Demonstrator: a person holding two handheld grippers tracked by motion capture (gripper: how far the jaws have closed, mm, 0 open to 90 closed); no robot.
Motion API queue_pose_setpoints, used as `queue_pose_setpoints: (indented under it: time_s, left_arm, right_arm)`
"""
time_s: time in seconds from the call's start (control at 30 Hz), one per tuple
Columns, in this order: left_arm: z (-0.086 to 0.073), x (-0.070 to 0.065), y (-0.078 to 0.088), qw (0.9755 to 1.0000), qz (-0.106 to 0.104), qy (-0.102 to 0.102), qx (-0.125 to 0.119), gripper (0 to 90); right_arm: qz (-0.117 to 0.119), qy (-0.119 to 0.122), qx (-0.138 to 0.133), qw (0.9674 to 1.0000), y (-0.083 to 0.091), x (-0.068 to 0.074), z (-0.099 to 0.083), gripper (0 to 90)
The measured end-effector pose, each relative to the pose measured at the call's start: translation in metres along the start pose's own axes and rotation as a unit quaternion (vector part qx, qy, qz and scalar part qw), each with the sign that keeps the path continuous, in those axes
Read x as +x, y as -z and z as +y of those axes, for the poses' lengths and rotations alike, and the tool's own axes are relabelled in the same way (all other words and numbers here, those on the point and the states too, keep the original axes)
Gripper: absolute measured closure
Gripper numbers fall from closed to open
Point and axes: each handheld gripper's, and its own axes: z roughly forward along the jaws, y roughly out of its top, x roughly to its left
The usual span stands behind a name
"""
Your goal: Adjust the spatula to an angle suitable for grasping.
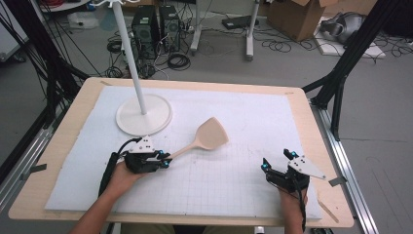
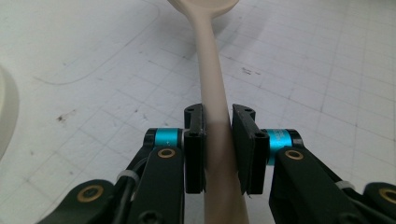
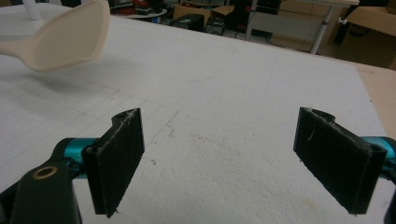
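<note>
I see the pale beige wooden spatula lying slantwise across the middle of the bench, its broad flat blade pointing far and right, its slim handle running back toward the near left. In the right tool view the blade sits at the far left, with a soft shadow on the mat beneath it, so it looks lifted a little there, though I cannot tell how far.

My left tool has the near end of that handle. In the left tool view the handle passes straight up between the two black jaws, and both pads press on its sides, so the tool is closed tight on the spatula. The hand behind it rests at the near left of the bench.

My right tool sits at the near right, well apart from the spatula. Its own view shows the two black pads standing wide apart with nothing but mat between them: it is fully open and holds nothing.

Under everything lies a white foam mat printed with a faint grid, spread over the light wooden bench. At the far left of the mat stands a white stand with a round disc base and a thin upright pole; the base is near the spatula's blade but not touching it.
</note>
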Motion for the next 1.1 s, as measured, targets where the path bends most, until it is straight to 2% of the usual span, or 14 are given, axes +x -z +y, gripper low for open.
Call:
queue_pose_setpoints:
  time_s: [0.07,0.2,0.23,0.43,0.6,0.73,0.8,1.03,1.1]
  left_arm:
    - [0.003,0.001,-0.001,0.9999,-0.007,-0.008,0.006,75.1]
    - [0.005,0.003,-0.002,0.9997,-0.022,-0.008,0.005,75.3]
    - [0.007,0.003,-0.003,0.9995,-0.026,-0.017,0.009,75.3]
    - [0.012,0.002,-0.008,0.9986,-0.038,-0.035,0.012,75.4]
    - [0.014,0.004,-0.014,0.9967,-0.055,-0.052,0.031,75.5]
    - [0.013,0.004,-0.018,0.9958,-0.074,-0.047,0.027,75.5]
    - [0.013,0.004,-0.019,0.9950,-0.082,-0.051,0.027,75.6]
    - [0.016,0.000,-0.017,0.9944,-0.087,-0.054,0.027,75.5]
    - [0.020,-0.003,-0.014,0.9936,-0.090,-0.062,0.028,75.5]
  right_arm:
    - [-0.001,0.000,-0.002,1.0000,0.000,0.000,0.000,14.8]
    - [-0.001,0.000,-0.002,1.0000,0.000,0.000,0.000,14.8]
    - [0.000,0.000,-0.002,1.0000,0.000,0.000,0.000,14.7]
    - [-0.001,-0.003,-0.002,1.0000,0.000,-0.001,0.000,14.7]
    - [-0.004,-0.005,-0.003,1.0000,0.000,-0.001,0.000,14.8]
    - [-0.004,-0.002,-0.004,1.0000,0.000,-0.001,0.000,14.8]
    - [-0.004,-0.004,-0.001,1.0000,0.000,-0.001,0.000,14.8]
    - [-0.003,-0.004,-0.001,1.0000,0.000,-0.001,0.000,14.8]
    - [-0.004,-0.006,-0.001,1.0000,0.000,-0.001,0.000,14.8]
